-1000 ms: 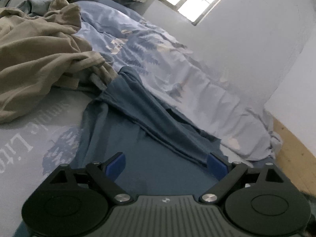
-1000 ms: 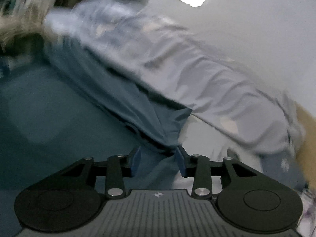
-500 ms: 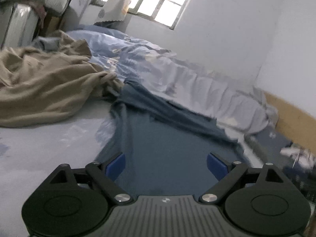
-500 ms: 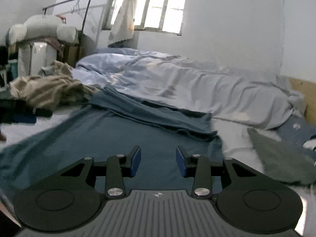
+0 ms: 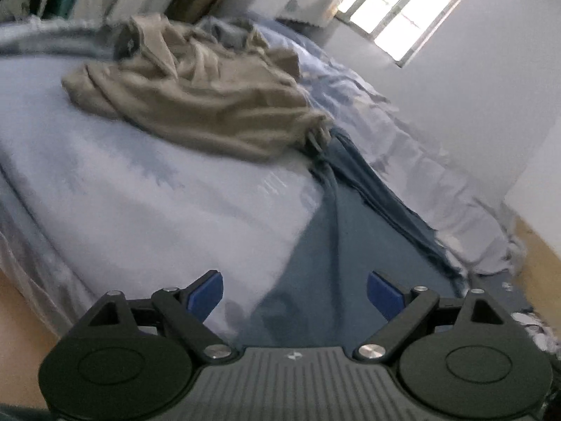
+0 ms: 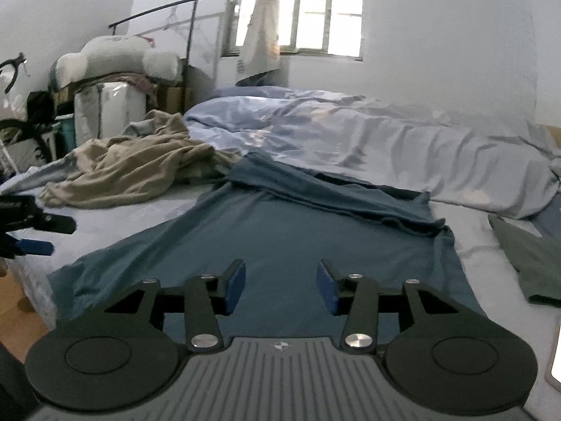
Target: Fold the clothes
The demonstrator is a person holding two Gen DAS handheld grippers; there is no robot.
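No lettering can be read anywhere in either view — all print is blurred.

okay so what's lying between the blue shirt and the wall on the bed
A rumpled pale blue duvet runs along the wall, right behind the blue shirt, its far edge against it. Clearest in the right wrist view.

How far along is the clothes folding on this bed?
Early on. Done: the blue garment lies spread on the bed, its far edge bunched. In hand: nothing; the left gripper is open and the right gripper is opening, both empty. Left: folding the blue one, plus the crumpled beige garment and a dark green piece.
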